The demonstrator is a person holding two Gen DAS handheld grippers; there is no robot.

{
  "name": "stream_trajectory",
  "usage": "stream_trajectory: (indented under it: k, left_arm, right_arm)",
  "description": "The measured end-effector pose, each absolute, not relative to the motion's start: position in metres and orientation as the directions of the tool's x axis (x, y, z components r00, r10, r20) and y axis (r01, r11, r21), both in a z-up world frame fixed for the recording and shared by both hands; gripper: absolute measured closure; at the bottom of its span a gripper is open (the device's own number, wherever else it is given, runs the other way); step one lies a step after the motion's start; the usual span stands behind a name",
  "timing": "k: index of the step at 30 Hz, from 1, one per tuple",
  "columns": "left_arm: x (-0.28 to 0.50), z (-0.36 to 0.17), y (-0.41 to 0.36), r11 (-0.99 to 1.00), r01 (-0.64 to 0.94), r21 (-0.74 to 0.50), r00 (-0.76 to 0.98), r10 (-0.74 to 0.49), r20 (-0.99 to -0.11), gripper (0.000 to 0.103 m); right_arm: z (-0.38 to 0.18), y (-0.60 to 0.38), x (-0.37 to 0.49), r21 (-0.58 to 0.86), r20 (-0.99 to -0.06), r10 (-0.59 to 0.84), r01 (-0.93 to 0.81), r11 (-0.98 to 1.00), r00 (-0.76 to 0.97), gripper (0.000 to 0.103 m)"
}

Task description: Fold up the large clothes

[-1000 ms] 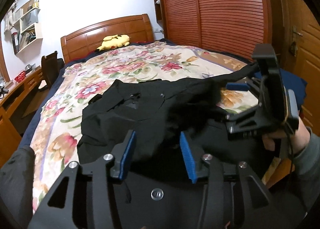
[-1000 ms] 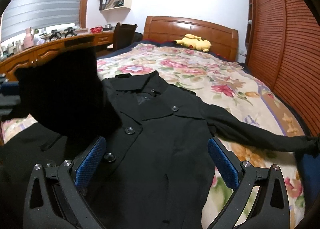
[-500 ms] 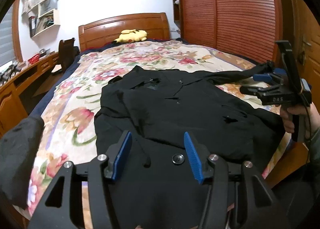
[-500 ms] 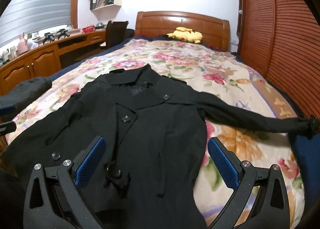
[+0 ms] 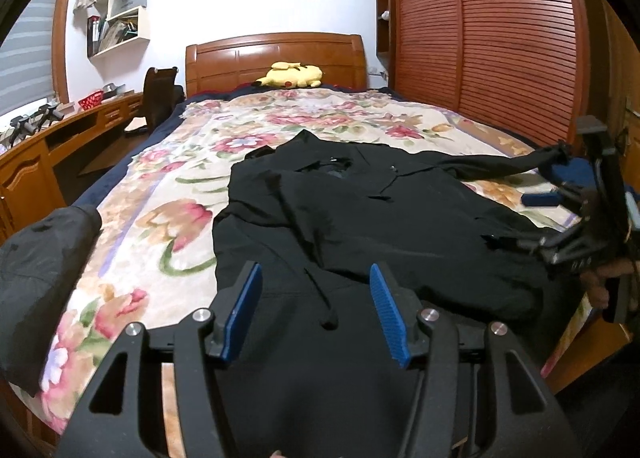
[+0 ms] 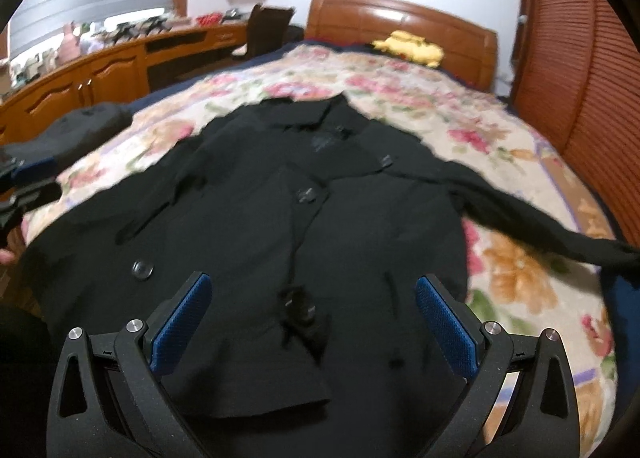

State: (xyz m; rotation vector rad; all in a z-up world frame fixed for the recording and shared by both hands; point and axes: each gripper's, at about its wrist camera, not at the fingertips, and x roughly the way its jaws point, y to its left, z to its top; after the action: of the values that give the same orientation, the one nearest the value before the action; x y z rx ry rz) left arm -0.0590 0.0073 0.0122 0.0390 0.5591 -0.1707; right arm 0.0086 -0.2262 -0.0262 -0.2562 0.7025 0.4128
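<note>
Black coat (image 6: 256, 242) lies spread on the bed (image 6: 532, 290) ahead of both grippers' wide-apart, empty jaws; only the right view shows its buttons (image 6: 143, 268).

You have open floral bedspread (image 5: 160, 226) to the left of the black coat (image 5: 360, 218) and beyond its collar, while a dark bundle (image 5: 40, 258) crowds the bed's near-left corner and the wardrobe (image 5: 500, 38) walls the right.
</note>
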Motion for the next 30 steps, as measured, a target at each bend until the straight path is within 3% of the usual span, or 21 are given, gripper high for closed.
stream_trajectory:
  k: [4,11,14,16,19,20,30]
  left_arm:
    - [-0.061,0.009,0.0,0.985,0.166,0.05,0.843,-0.115,-0.526,0.048]
    - [-0.061,0.004,0.002,0.984,0.175,0.023,0.83,-0.135,-0.542,0.048]
    - [-0.059,0.005,0.006,0.985,0.17,-0.01,0.827,-0.148,-0.542,0.048]
    - [-0.058,0.005,0.009,0.987,0.159,-0.024,0.828,-0.147,-0.542,0.048]
    - [-0.057,0.006,0.013,0.988,0.149,-0.042,0.83,-0.148,-0.538,0.047]
    - [-0.057,0.006,0.014,0.989,0.145,-0.043,0.831,-0.145,-0.537,0.047]
    - [-0.058,0.008,0.025,0.991,0.113,-0.068,0.838,-0.132,-0.529,0.047]
  right_arm:
    - [-0.046,-0.221,0.009,-0.098,-0.719,0.269,-0.477,0.873,0.641,0.002]
    - [-0.067,-0.238,0.009,-0.041,-0.773,0.28,-0.485,0.874,0.569,0.008]
    - [-0.07,-0.243,0.009,0.013,-0.787,0.317,-0.498,0.867,0.53,0.024]
    - [-0.07,-0.244,0.008,0.039,-0.791,0.344,-0.519,0.854,0.506,0.056]
    - [-0.064,-0.241,0.003,0.025,-0.784,0.355,-0.545,0.838,0.51,0.085]
    - [-0.06,-0.24,0.002,0.01,-0.775,0.355,-0.552,0.834,0.523,0.09]
    - [-0.023,-0.299,0.016,-0.031,-0.671,0.236,-0.345,0.938,0.702,0.096]
